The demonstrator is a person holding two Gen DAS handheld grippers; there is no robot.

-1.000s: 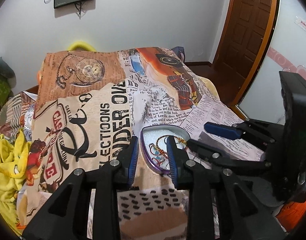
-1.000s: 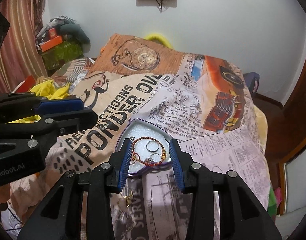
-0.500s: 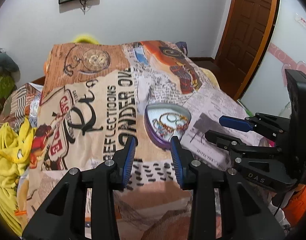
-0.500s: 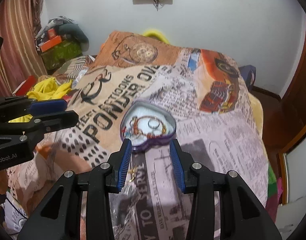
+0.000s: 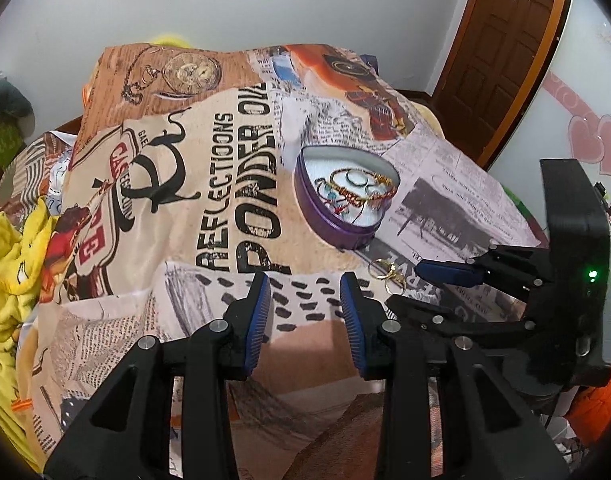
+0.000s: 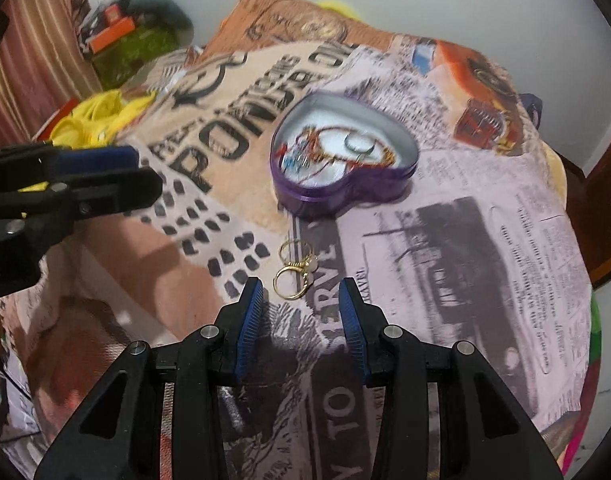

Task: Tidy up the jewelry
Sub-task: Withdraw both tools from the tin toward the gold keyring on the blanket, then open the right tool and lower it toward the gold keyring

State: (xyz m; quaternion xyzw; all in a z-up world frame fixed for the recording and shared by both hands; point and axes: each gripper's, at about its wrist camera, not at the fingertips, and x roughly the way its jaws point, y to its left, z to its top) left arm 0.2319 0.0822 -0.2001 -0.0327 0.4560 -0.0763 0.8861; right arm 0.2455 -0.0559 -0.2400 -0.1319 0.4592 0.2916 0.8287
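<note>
A purple heart-shaped tin (image 5: 342, 195) (image 6: 343, 162) sits open on the printed blanket and holds a red-gold bracelet (image 5: 361, 188), rings and beads. A pair of gold hoop earrings (image 6: 295, 266) (image 5: 387, 272) lies on the blanket just in front of the tin. My right gripper (image 6: 300, 300) is open and empty, its fingertips just short of the earrings. My left gripper (image 5: 305, 304) is open and empty, well back from the tin and left of the earrings. Each gripper shows in the other's view, the right (image 5: 449, 270) and the left (image 6: 101, 172).
The printed blanket (image 5: 233, 184) covers a bed. Yellow cloth (image 5: 9, 264) lies bunched at the left edge. A wooden door (image 5: 501, 40) stands at the right. Clutter (image 6: 125, 40) is piled at the far left by a curtain. The blanket's edge drops off at the right (image 6: 581, 320).
Both grippers have pulled back from the tin toward the near edge of the bed. The earrings, under the right gripper before, now lie in full view ahead of its fingertips.
</note>
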